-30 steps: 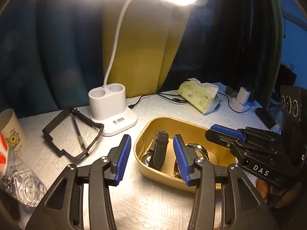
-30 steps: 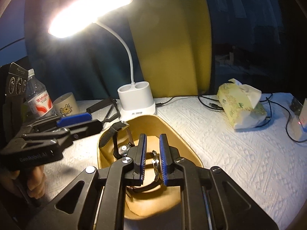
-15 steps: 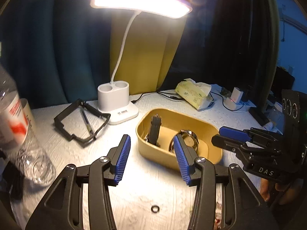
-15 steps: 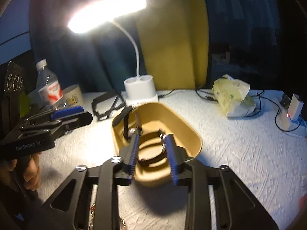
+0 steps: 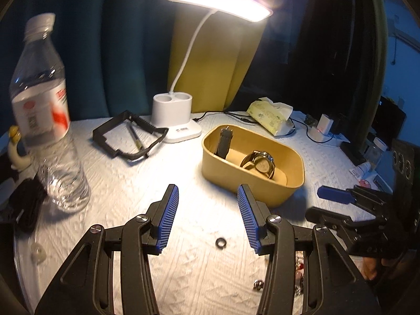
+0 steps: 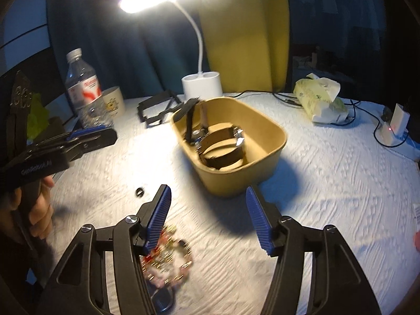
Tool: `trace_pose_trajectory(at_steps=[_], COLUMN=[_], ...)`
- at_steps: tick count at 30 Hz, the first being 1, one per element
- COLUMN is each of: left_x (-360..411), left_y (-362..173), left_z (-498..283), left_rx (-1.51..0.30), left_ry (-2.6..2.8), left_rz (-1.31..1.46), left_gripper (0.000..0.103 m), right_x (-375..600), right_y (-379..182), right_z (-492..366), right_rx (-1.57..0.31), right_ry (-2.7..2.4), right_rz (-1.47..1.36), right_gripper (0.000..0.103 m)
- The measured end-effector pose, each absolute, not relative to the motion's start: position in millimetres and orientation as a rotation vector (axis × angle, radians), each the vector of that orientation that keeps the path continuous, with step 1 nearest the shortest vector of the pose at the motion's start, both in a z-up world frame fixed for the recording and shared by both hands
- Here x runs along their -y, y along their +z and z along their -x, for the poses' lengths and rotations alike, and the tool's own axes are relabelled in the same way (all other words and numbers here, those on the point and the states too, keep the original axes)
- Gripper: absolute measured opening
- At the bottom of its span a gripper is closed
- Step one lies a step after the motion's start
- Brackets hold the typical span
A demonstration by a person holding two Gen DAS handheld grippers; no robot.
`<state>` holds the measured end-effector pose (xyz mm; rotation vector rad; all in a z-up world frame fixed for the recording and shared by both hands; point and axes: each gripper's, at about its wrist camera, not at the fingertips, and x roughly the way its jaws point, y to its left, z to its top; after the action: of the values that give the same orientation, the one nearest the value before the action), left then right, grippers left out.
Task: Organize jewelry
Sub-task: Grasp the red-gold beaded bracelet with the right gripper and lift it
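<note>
A tan tray (image 5: 288, 191) (image 6: 273, 173) on the white cloth holds a brown-strap watch (image 5: 258, 164) (image 6: 223, 155) and a black-strap watch (image 5: 224, 144) (image 6: 190, 123). A small black ring (image 5: 221, 243) (image 6: 140, 192) lies on the cloth in front of the tray. A beaded bracelet pile (image 6: 168, 257) lies under my right gripper's left finger. My left gripper (image 5: 208, 218) is open and empty, above the ring. My right gripper (image 6: 208, 216) is open and empty, in front of the tray; it also shows in the left wrist view (image 5: 338, 199).
A white desk lamp (image 5: 174, 119) (image 6: 202, 85) stands behind the tray. A water bottle (image 5: 42, 120) (image 6: 85, 92), a mug (image 6: 113, 102), a black frame with a pen (image 5: 128, 137), a tissue pack (image 5: 270, 116) (image 6: 320, 102) and cables with a charger (image 6: 396, 126) lie around.
Both grippers pulled back from the tray. The right gripper opened wide and left the brown-strap watch in the tray. The ring and bracelets came into view.
</note>
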<state>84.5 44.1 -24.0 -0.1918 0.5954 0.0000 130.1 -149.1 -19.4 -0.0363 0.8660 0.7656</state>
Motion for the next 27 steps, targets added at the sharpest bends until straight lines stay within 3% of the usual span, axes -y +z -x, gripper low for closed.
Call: trace_pose_trajectory(at_steps=[13, 19, 21, 24, 27], left_x=[-56.4, -64.6, -67.8, -71.1, -71.1], left_y=[-37.6, -37.8, -38.3, -41.1, -42.7], left_z=[-69.1, -63.3, -62.4, -63.3, -64.8], left_rx=[-0.608, -0.583, -0.582, -0.591, -0.599], left_ry=[0.021, 0.040, 0.044, 0.050, 0.050], left_rz=[0.244, 0.269, 0.278, 0.285, 0.285], left_gripper=[0.050, 0.050, 0.050, 0.050, 0.050], right_x=[114.6, 104.4, 103.5, 99.8, 97.8], right_y=[-30.0, -36.8, -38.1, -38.8, -37.6], right_z=[-90.1, -88.3, -88.2, -86.5, -84.5], right_rx=[-0.877, -0.909, -0.918, -0.922, -0.913], right_ry=[0.858, 0.877, 0.881, 0.911, 0.927], right_rz=[0.185, 0.236, 0.240, 0.251, 0.267], right_gripper=[0.058, 0.037, 0.022, 0.010, 0.007])
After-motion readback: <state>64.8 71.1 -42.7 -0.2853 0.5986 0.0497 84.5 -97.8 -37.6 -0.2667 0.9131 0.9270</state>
